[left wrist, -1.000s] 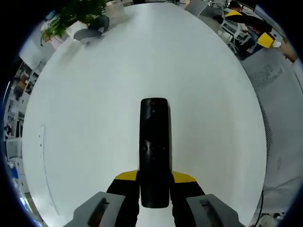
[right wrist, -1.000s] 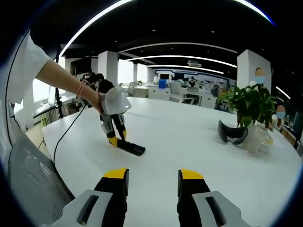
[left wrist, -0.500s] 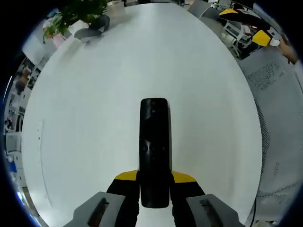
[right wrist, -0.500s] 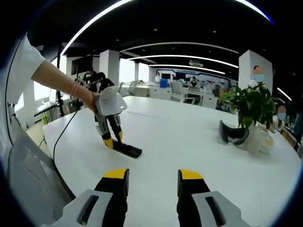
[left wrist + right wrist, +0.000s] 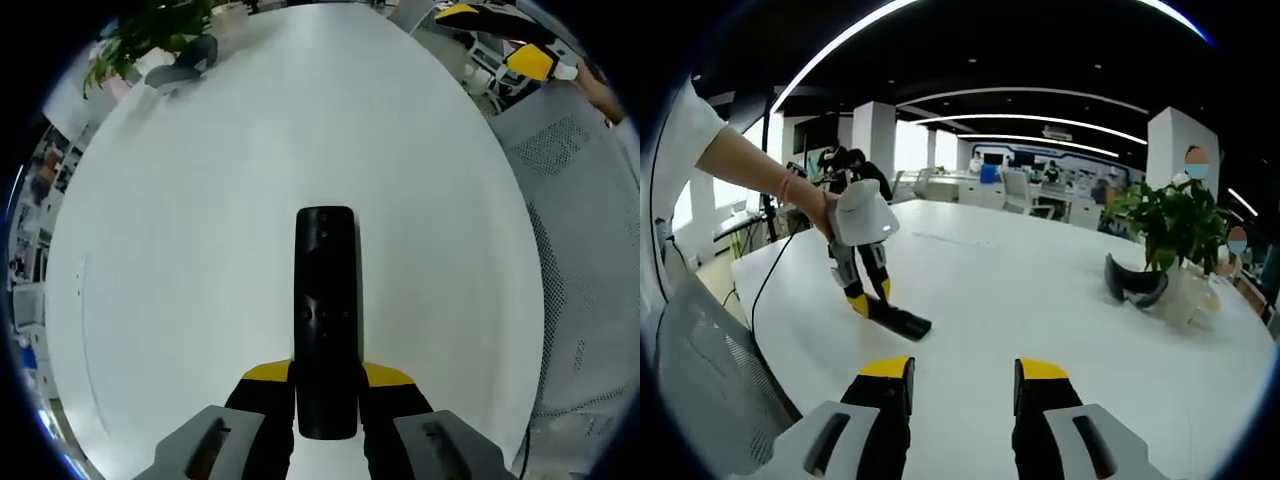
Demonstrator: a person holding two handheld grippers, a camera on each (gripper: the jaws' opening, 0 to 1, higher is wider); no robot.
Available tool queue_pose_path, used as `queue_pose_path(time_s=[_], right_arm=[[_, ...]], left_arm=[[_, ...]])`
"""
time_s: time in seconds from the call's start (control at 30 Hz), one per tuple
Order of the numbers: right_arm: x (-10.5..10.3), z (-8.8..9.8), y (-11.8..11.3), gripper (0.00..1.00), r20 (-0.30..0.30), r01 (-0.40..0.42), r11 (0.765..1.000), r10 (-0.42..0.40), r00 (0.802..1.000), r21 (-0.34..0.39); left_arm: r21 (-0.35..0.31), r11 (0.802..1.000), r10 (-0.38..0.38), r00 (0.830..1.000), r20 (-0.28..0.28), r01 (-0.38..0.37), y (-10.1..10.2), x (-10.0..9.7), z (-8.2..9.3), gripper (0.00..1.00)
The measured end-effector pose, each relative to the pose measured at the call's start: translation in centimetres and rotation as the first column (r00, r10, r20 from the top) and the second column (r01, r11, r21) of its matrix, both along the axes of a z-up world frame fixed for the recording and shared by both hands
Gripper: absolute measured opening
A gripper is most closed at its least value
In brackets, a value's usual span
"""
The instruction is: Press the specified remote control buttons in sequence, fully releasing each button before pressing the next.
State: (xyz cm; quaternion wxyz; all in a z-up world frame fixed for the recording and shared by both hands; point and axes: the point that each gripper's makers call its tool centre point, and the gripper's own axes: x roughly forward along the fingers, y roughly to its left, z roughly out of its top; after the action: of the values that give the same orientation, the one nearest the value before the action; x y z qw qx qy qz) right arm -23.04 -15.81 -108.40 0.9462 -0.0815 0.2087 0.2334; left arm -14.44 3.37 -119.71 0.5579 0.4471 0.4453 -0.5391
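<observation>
While my left claw [image 5: 326, 385] clamps the near end of the remote control [image 5: 325, 310], its two yellow-tipped jaws press against the two long sides of the black body. The remote control lies flat on the white desk [image 5: 200, 250], pointing straight away from the claw, button face up. I judge this hold to be a brace: with the near end pinned, the body should not slide or pivot when a button is pushed. The grip covers only the near end, so the small cluster of buttons at mid-length and the red button near the far end remain exposed for pressing.

My right claw [image 5: 961, 375] is empty, its jaws standing apart, and it hovers above the desk [image 5: 1040, 300], well apart from the remote control [image 5: 898, 319]. From this side the left claw [image 5: 862, 300] shows its jaws angled down onto the near end of the remote control, with my hand [image 5: 818, 210] on the grip above. I judge that no button is being pressed at present: the right claw is not near the button face.

Farther out on the desk, a dark curved object [image 5: 1132, 283] lies just beside a potted plant [image 5: 1170, 225]. Both stand well apart from the remote control and do not obstruct it.
</observation>
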Motion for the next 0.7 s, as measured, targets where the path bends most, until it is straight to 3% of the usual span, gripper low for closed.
queue_pose_path(time_s=[0.7], right_arm=[[-0.2, -0.5, 0.3, 0.36, -0.031, -0.017, 1.0, 0.017, 0.999, 0.006]], left_arm=[[-0.005, 1.0, 0.013, 1.0, 0.0, -0.013, 0.5, -4.4, 0.1, 0.24]])
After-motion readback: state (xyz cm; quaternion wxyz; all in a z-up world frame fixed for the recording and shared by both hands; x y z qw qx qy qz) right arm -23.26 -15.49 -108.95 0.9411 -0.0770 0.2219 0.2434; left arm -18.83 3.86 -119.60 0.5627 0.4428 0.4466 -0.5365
